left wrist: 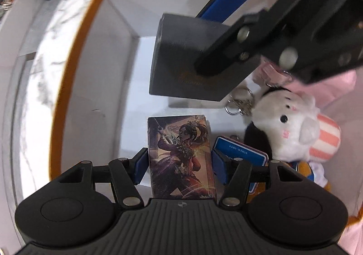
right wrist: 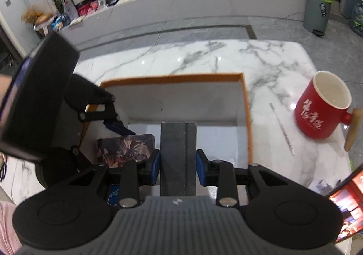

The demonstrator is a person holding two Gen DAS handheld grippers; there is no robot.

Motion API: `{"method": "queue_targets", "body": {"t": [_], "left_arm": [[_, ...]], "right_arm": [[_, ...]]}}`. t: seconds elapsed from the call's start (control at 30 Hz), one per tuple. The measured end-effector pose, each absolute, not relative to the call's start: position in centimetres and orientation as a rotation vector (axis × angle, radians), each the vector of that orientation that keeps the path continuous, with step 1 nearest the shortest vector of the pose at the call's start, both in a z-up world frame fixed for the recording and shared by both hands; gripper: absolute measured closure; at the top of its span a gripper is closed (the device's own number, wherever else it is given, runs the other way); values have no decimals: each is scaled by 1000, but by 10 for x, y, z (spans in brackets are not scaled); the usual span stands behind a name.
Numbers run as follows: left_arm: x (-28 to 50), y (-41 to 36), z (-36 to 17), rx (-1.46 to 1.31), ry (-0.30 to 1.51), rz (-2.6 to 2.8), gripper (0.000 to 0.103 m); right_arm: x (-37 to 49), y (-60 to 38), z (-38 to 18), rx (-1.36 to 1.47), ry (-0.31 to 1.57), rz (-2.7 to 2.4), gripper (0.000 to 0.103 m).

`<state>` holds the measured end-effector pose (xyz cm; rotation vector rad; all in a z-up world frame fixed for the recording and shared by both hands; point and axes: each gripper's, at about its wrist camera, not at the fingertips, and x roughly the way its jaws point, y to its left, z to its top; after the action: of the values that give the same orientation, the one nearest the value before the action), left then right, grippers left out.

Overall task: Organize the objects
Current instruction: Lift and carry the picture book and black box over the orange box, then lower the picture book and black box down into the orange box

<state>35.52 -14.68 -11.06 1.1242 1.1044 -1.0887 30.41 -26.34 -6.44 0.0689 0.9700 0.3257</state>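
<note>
A white box with an orange rim (left wrist: 74, 69) (right wrist: 172, 78) stands on the marble table. My left gripper (left wrist: 180, 165) points straight down into it, shut on an illustrated card box (left wrist: 181, 155) (right wrist: 127, 148) showing a warrior figure. The blue pads press on the card box's two long sides. My right gripper (right wrist: 178, 165) (left wrist: 198, 40) is shut on a dark grey box (right wrist: 178, 153) (left wrist: 181, 57). It holds that box over the white box's floor, where it casts a shadow. In the right wrist view the left gripper's blue-padded finger (right wrist: 115, 125) shows beside the card box.
Inside the white box lie a white plush toy (left wrist: 290, 128) with a striped popcorn cup, key rings (left wrist: 240, 103) and a blue card pack (left wrist: 240, 153). A red mug (right wrist: 322, 109) and a thin strip (right wrist: 282, 129) sit on the table to the right.
</note>
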Motion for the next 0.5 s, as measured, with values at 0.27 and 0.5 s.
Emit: {"method": "queue_targets", "body": {"t": [0.27, 0.5], "left_arm": [[346, -148, -134, 1188, 1137, -1134, 35], [340, -138, -135, 1145, 1139, -1154, 34]], "right_arm": [[310, -250, -86, 51, 1039, 328, 68], [308, -243, -93, 47, 1060, 339, 68]]}}
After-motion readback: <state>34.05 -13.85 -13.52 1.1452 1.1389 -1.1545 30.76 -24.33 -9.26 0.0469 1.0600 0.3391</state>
